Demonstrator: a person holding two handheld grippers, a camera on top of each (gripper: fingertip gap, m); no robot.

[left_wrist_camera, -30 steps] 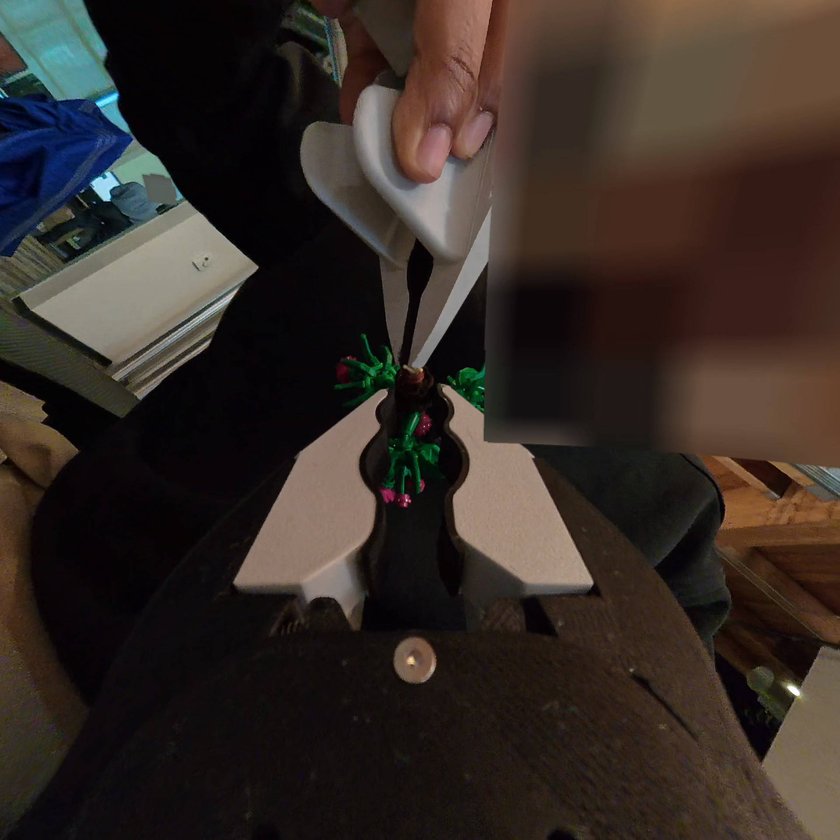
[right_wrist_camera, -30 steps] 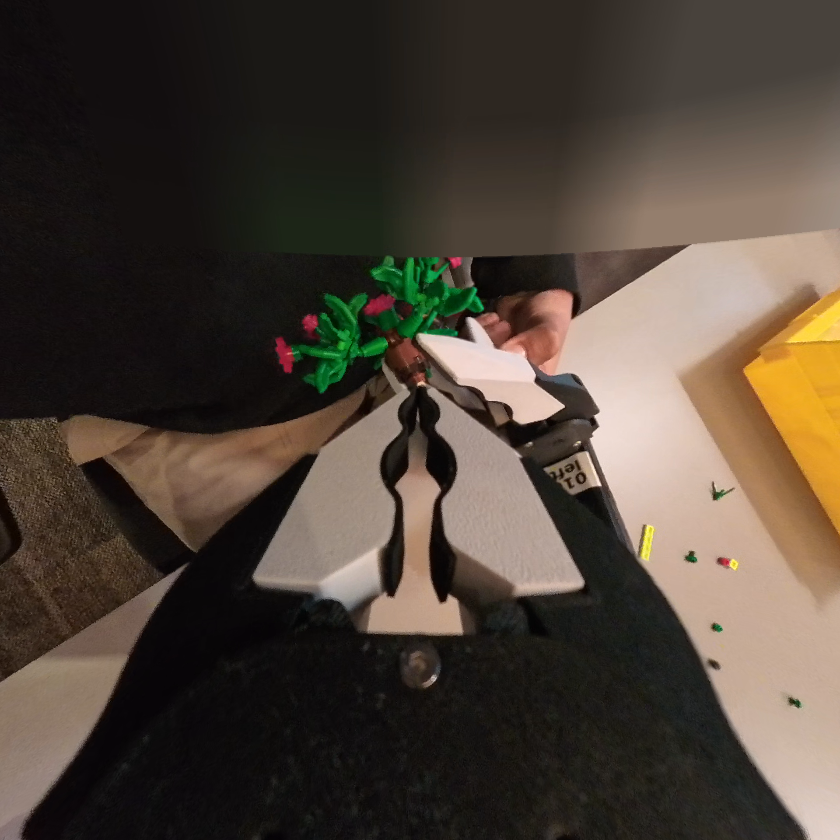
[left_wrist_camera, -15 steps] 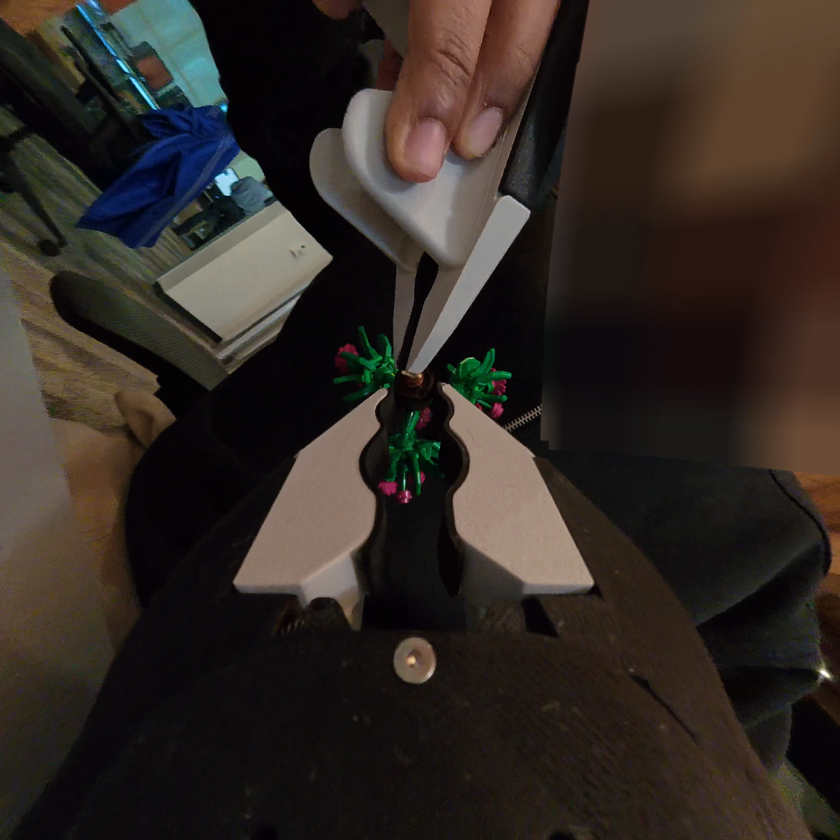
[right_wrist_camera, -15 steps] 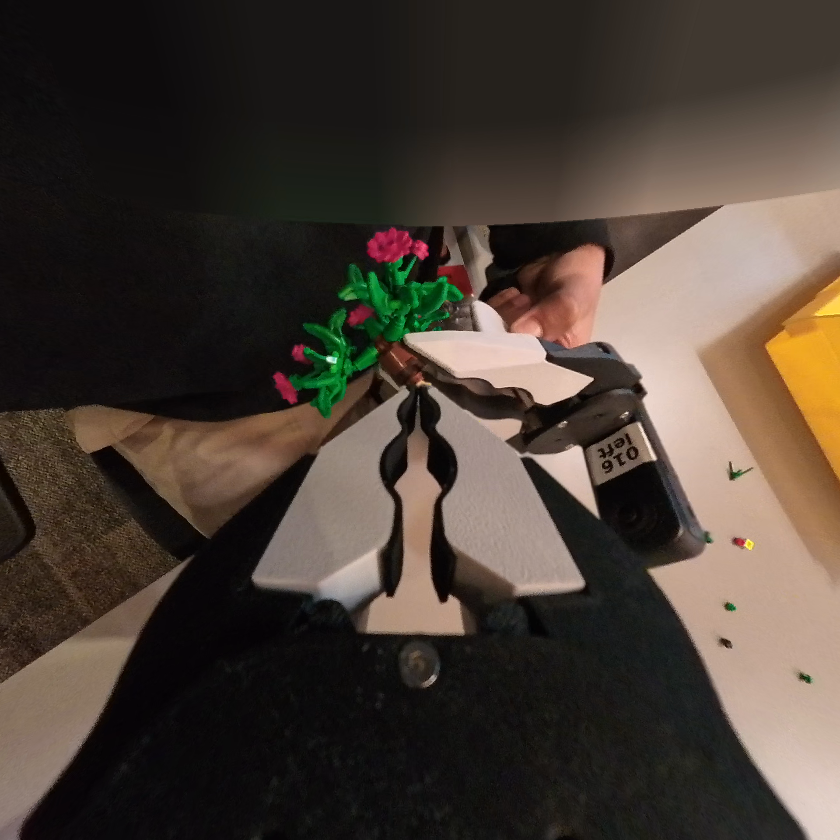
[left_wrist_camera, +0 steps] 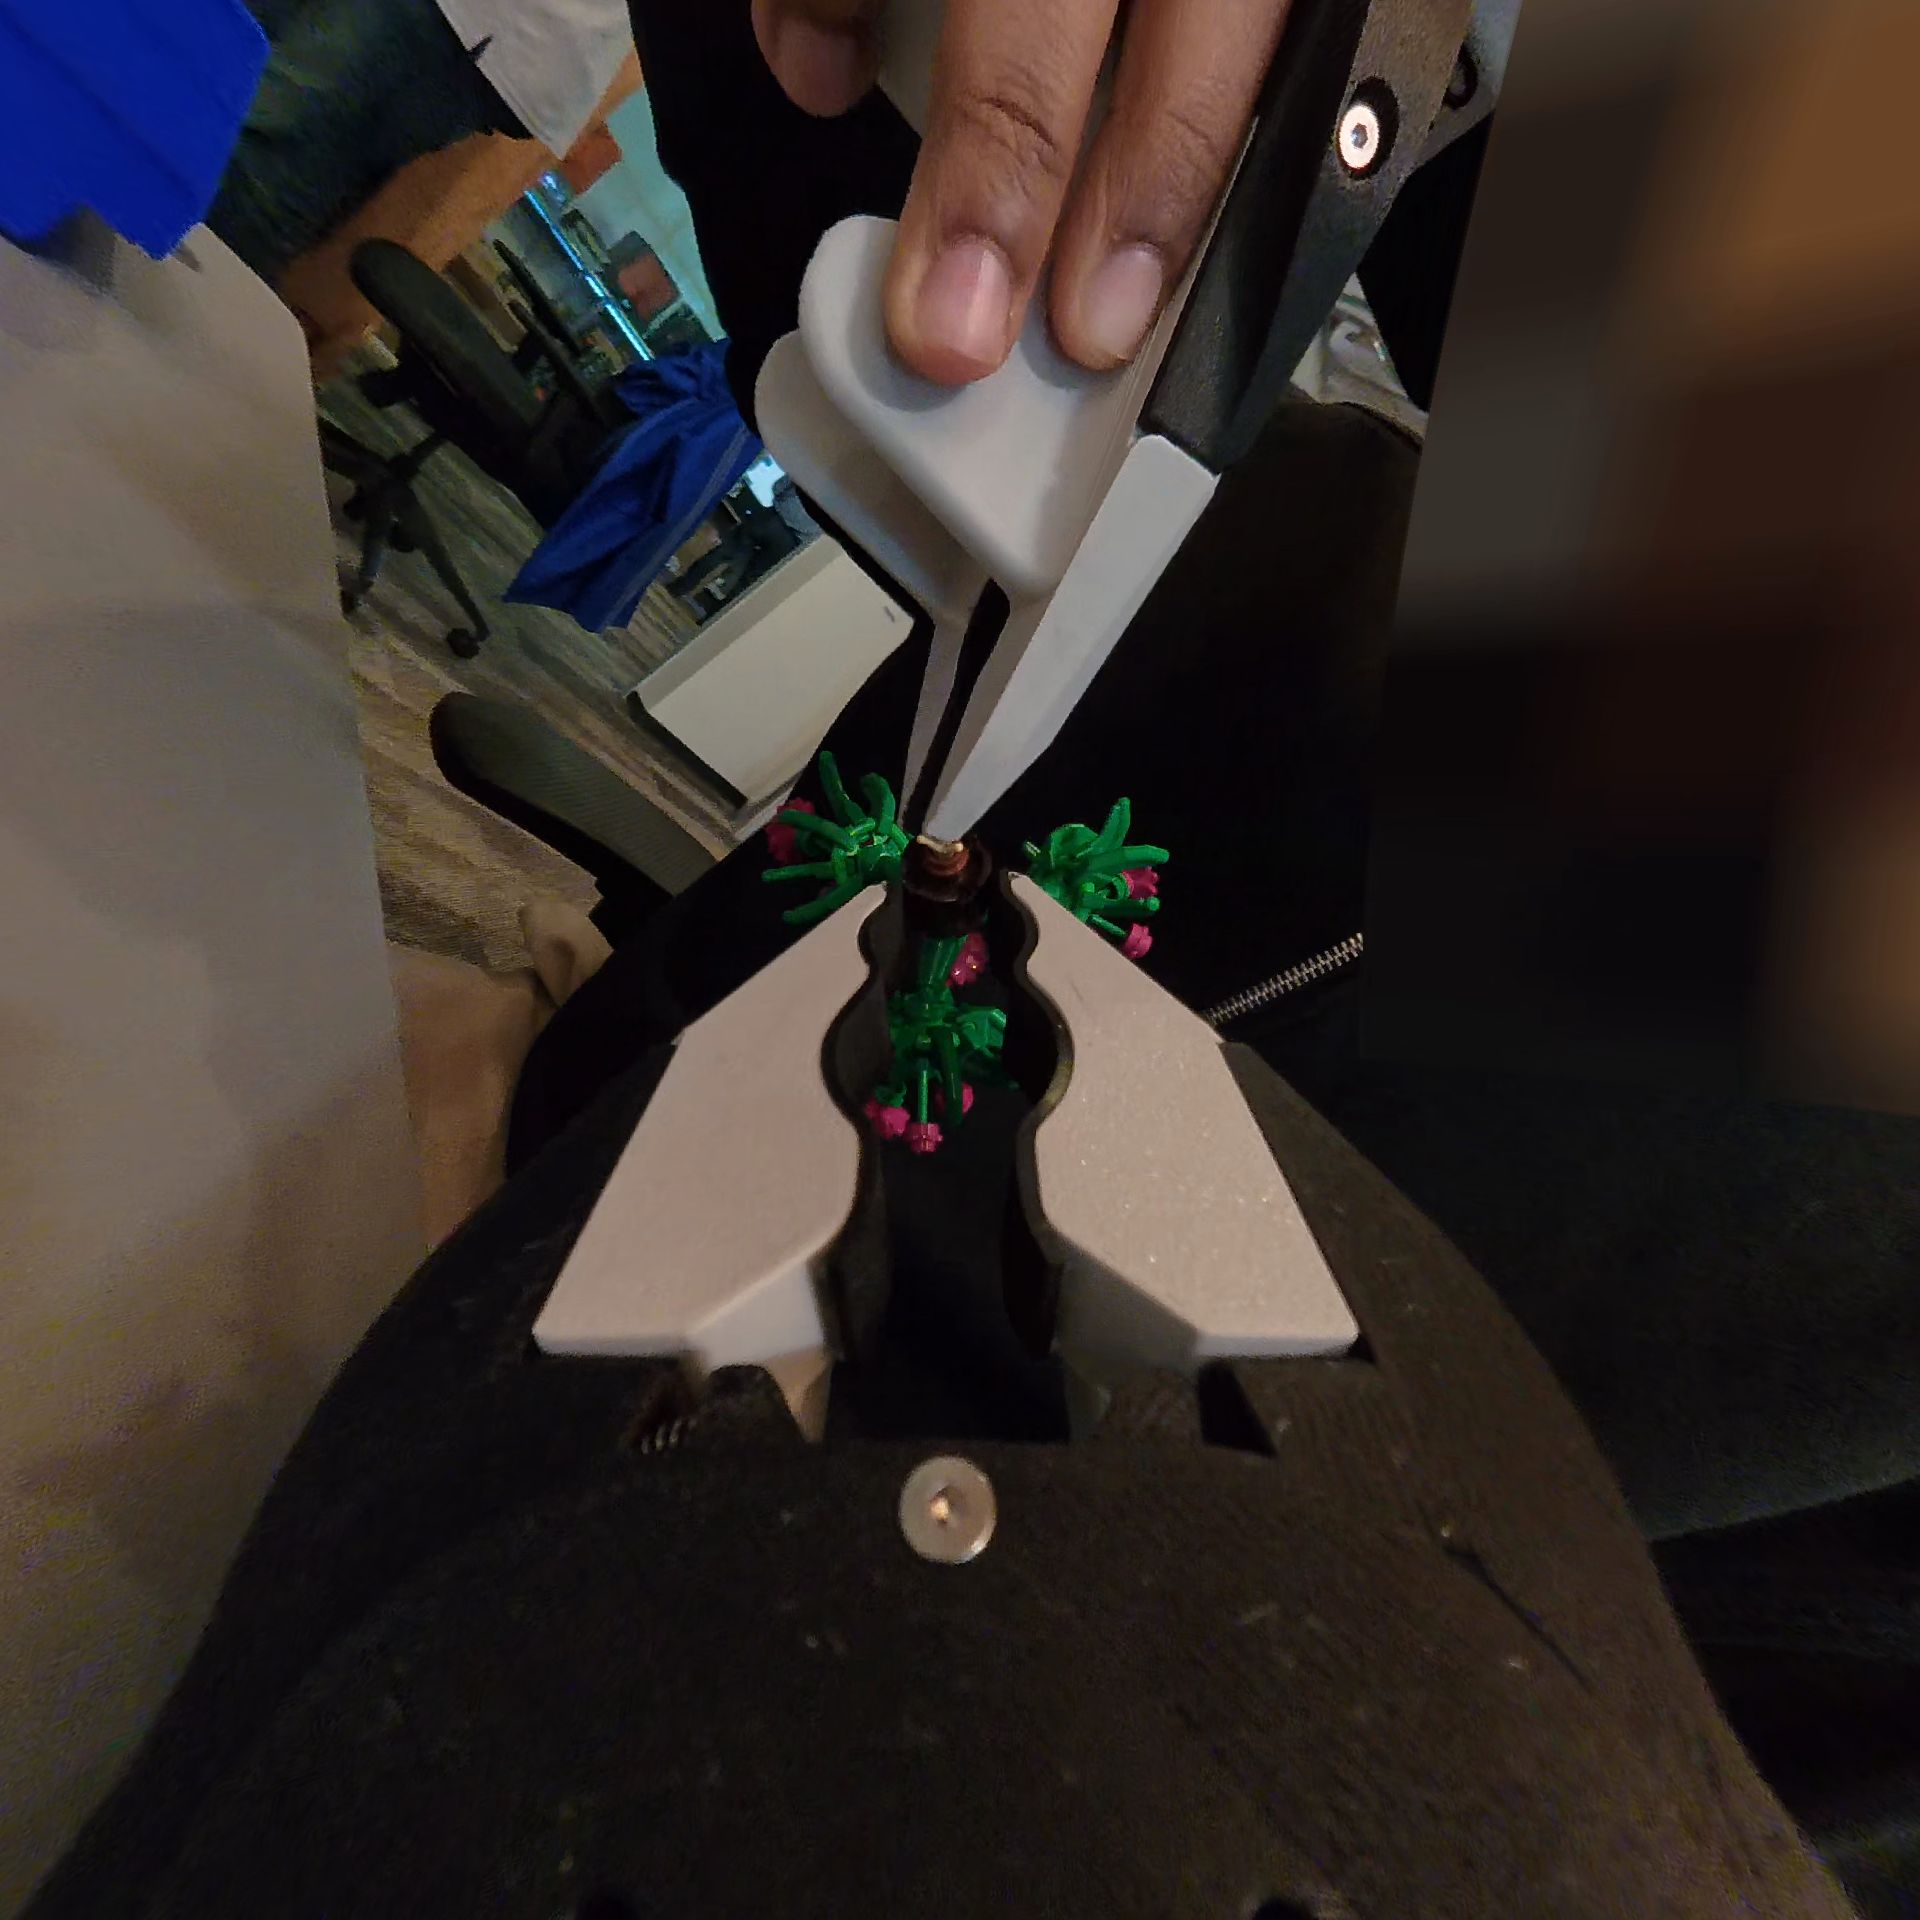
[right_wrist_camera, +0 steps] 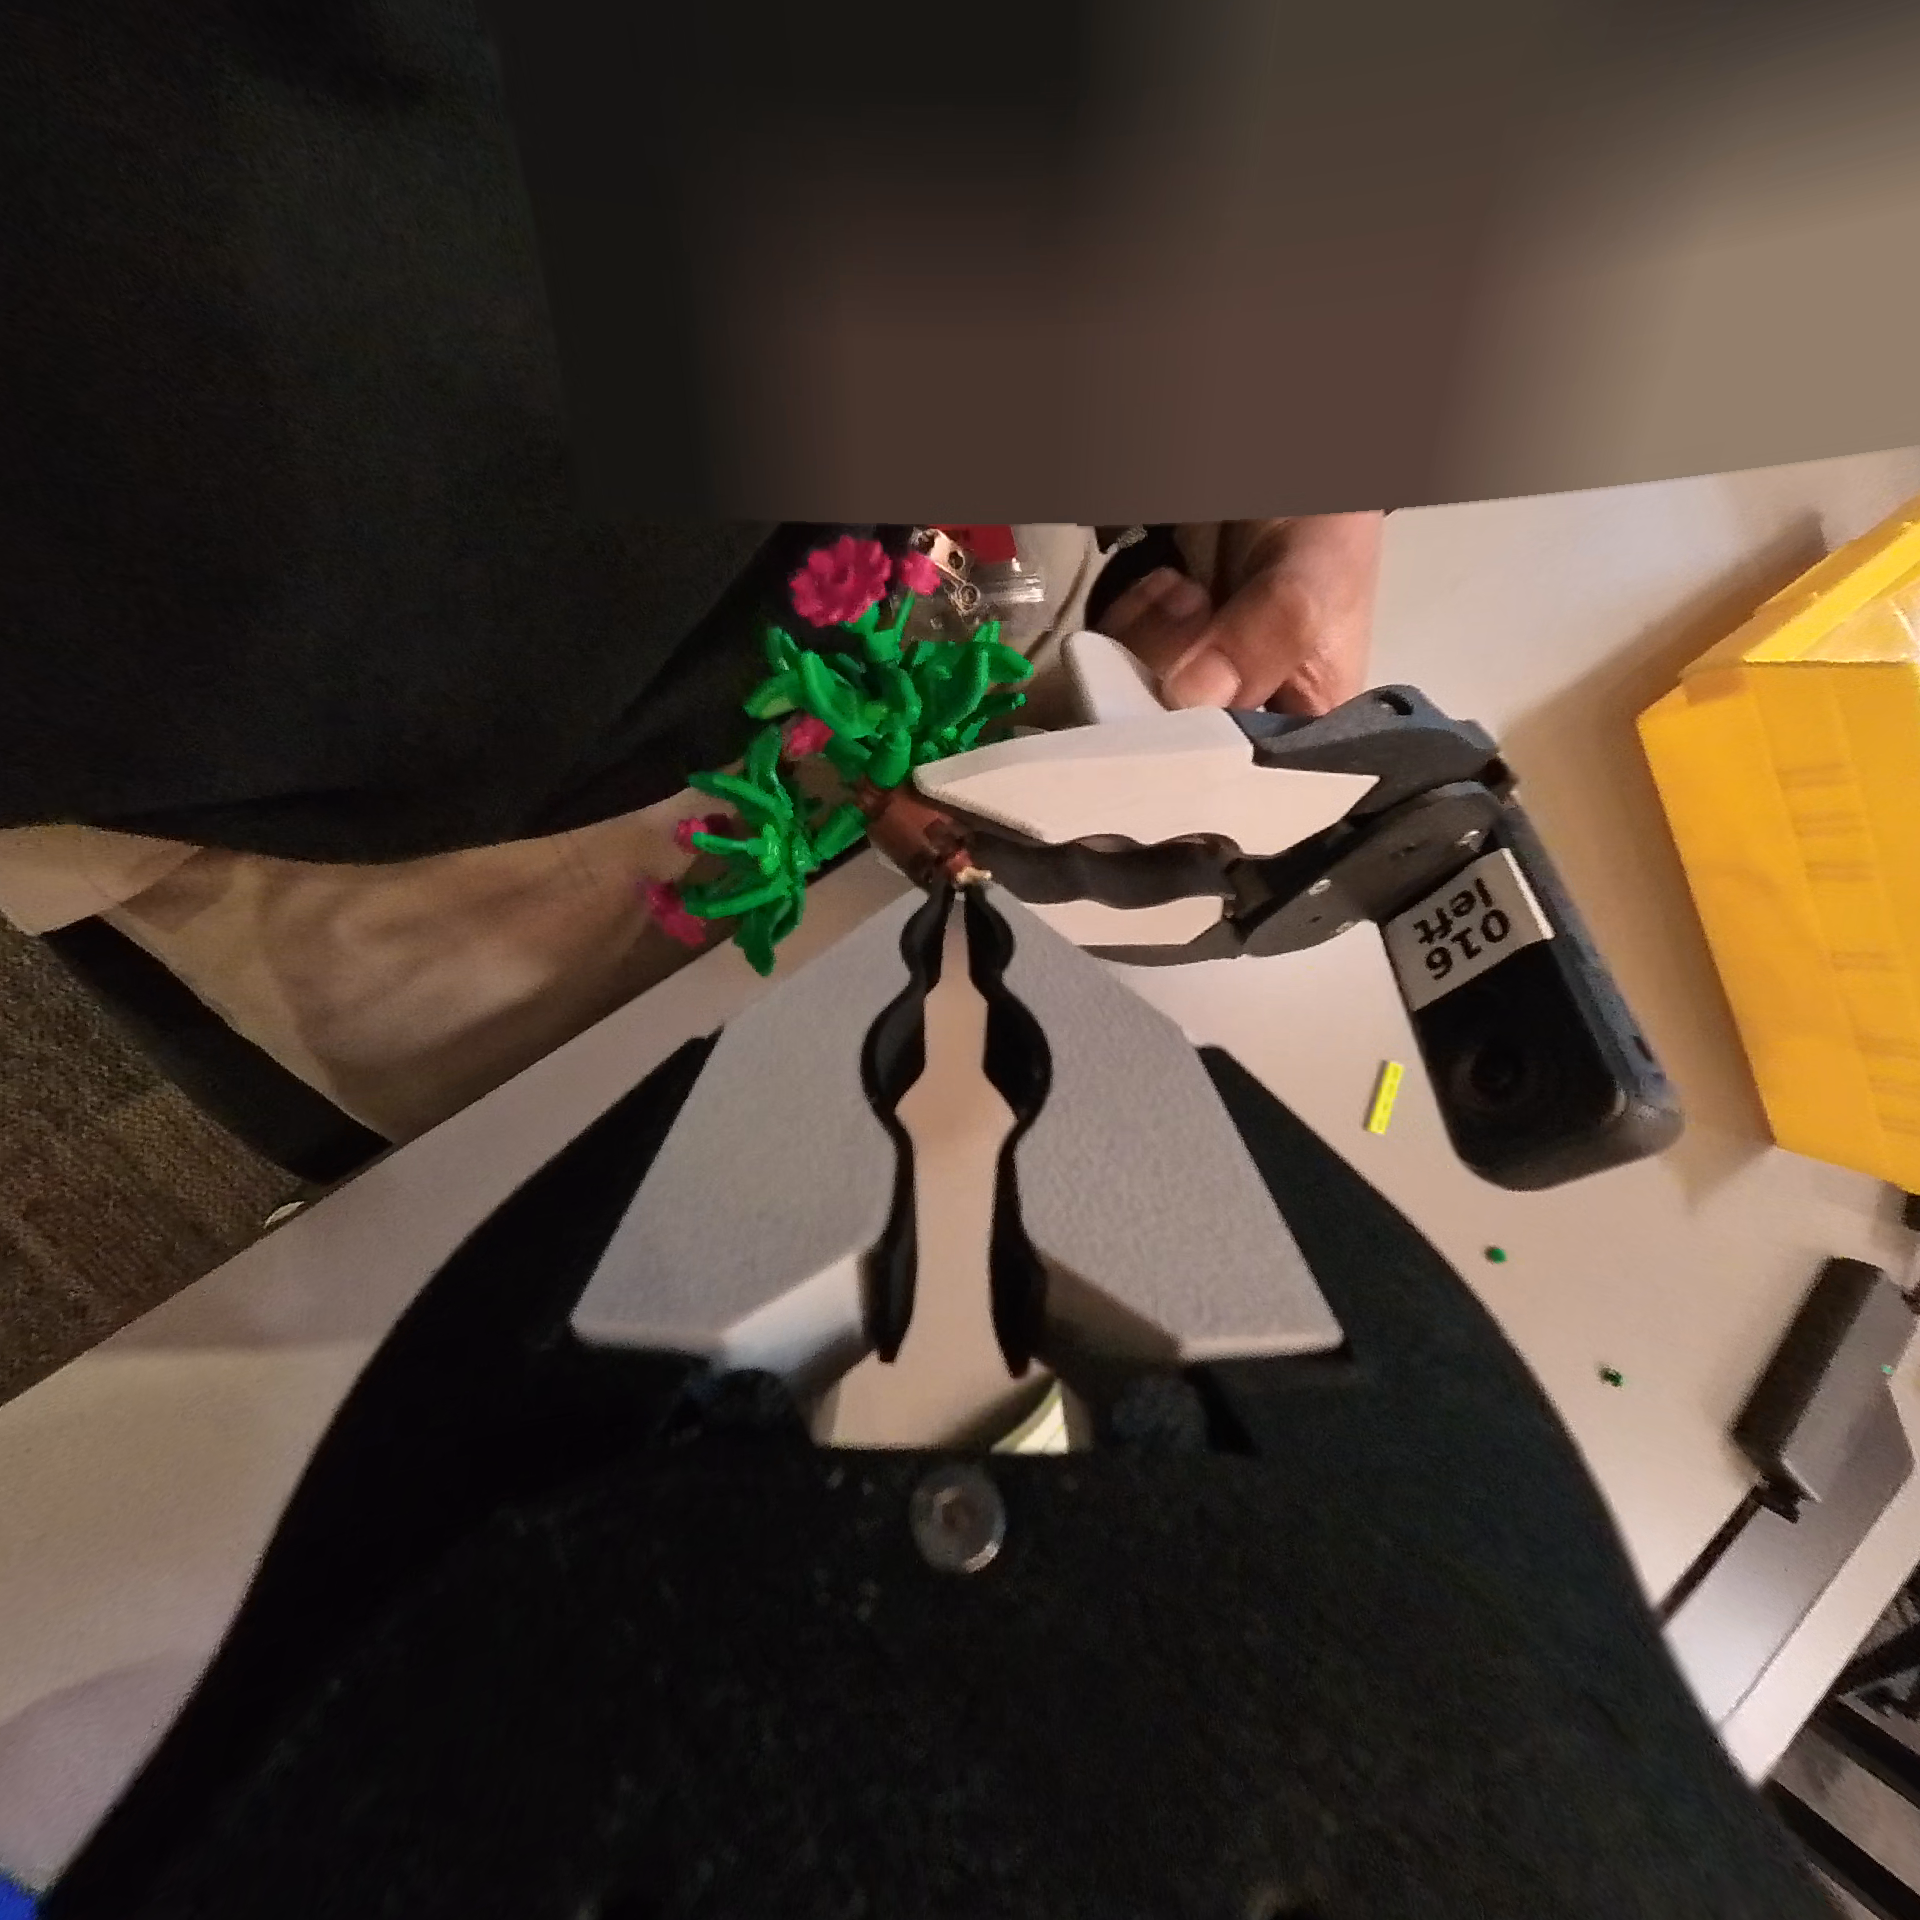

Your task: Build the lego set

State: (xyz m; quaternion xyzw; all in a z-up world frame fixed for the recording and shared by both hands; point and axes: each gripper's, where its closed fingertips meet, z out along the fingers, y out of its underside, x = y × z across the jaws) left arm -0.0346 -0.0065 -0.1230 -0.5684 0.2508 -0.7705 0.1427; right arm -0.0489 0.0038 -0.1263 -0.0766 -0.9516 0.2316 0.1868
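Note:
A lego plant [left_wrist_camera: 928, 1039] has green leaves, pink flowers and a brown stem. My left gripper [left_wrist_camera: 945, 891] is shut on the stem, with one leaf cluster lying between its jaws and two spreading beyond the tips. My right gripper [left_wrist_camera: 935, 823] comes down from above, held by a hand [left_wrist_camera: 987, 208]. It pinches a small tan piece [left_wrist_camera: 943, 850] at the stem's end. In the right wrist view my right gripper [right_wrist_camera: 954, 900] is shut at that tan piece [right_wrist_camera: 971, 881]. There the left gripper [right_wrist_camera: 940, 821] reaches in from the right, holding the plant [right_wrist_camera: 873, 727] above the table edge.
A white table [right_wrist_camera: 1299, 1195] lies below, with a yellow box [right_wrist_camera: 1808, 883] at the right. A small yellow-green bar [right_wrist_camera: 1385, 1096], green studs [right_wrist_camera: 1494, 1254] and a grey and black device [right_wrist_camera: 1808, 1403] lie on it. The person's dark clothing fills the background. The tips of both grippers are at nearly the same place.
Both grippers stay joined at the stem. The pair has swung, so in the right wrist view the left gripper now lies more sideways and the plant stands higher. The backgrounds have shifted.

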